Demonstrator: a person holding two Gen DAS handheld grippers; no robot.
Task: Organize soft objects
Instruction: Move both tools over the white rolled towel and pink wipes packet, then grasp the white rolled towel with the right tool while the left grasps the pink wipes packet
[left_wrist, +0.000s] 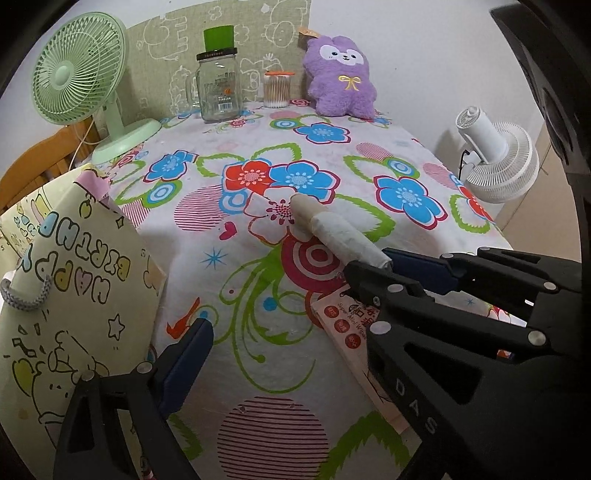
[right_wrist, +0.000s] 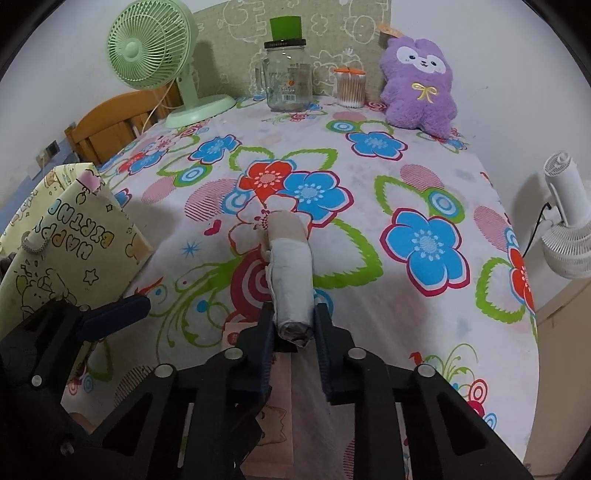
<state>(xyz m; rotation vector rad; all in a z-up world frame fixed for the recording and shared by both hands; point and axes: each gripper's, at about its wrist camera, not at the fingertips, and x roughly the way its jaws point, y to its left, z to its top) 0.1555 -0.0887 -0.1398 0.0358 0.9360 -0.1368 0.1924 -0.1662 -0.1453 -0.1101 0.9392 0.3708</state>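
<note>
The rolled cloth (right_wrist: 290, 284), a pale white-grey bundle with a beige end, lies lengthwise straight out from the right tool (right_wrist: 293, 325), which is clamped on the roll's near end, one blue-padded finger (right_wrist: 266, 332) pressed to each side. That tool tilts steeply down toward the worktop (right_wrist: 424, 184), and the roll's far beige tip points away from it over the flowered cloth cover. The roll is tightly wound, with a creased wrap around its middle and a darker, crumpled near end between the pads.

In the left wrist view the same roll (left_wrist: 332, 229) runs up and away from the right tool (left_wrist: 388, 264), which enters from the right. The left tool (left_wrist: 295, 332) holds nothing; its jaws stand wide apart, one blue pad (left_wrist: 188, 350) low on its left side, tilted down over the worktop. Under the right tool lies a flat pink packet (left_wrist: 343, 325) of wipes. To the left tool's left stands a yellow gift bag (left_wrist: 74, 295) printed with birthday lettering. Far ahead of both tools are a green fan (right_wrist: 147, 48), a glass jar mug (right_wrist: 288, 77), a tub of cotton swabs (right_wrist: 350, 90) and a purple plush toy (right_wrist: 421, 85).
</note>
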